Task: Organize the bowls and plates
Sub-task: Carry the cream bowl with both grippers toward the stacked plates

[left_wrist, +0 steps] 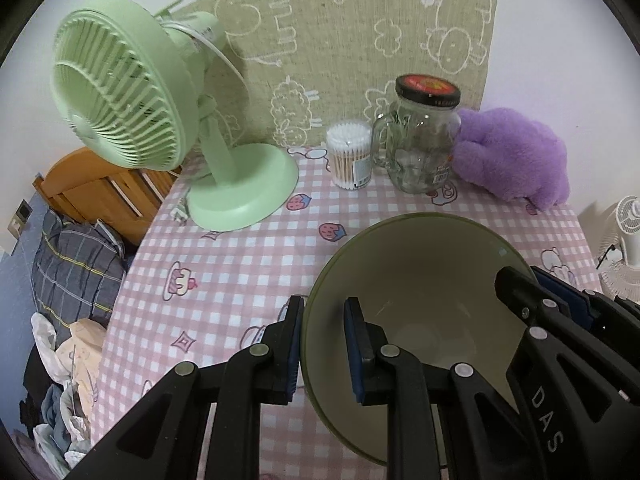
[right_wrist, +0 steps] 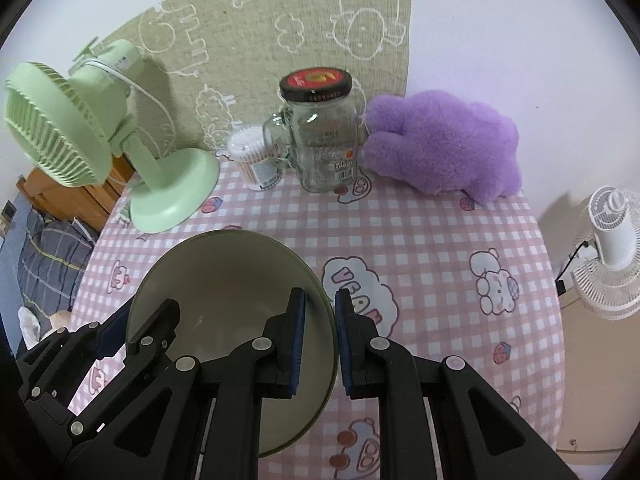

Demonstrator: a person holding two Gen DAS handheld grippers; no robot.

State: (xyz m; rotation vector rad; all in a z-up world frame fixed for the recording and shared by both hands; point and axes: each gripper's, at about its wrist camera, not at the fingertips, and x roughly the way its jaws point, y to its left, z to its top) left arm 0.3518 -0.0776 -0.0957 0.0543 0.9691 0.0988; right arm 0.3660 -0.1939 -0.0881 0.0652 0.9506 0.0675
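An olive-green bowl (left_wrist: 424, 280) with a pale inside is held over the pink checked tablecloth (left_wrist: 224, 280). My left gripper (left_wrist: 324, 344) is shut on the bowl's left rim, one finger outside and one inside. My right gripper (right_wrist: 320, 340) is shut on the bowl's (right_wrist: 224, 280) right rim in the same way. The right gripper also shows in the left wrist view (left_wrist: 560, 312), and the left gripper shows in the right wrist view (right_wrist: 120, 332). No plates are in view.
At the back of the table stand a green desk fan (left_wrist: 132, 92), a cotton-swab tub (left_wrist: 349, 154), a glass jar with a black lid (left_wrist: 424, 140) and a purple plush toy (left_wrist: 508, 156). A white fan (right_wrist: 612, 248) stands off the table's right edge. Bedding (left_wrist: 72, 264) lies to the left.
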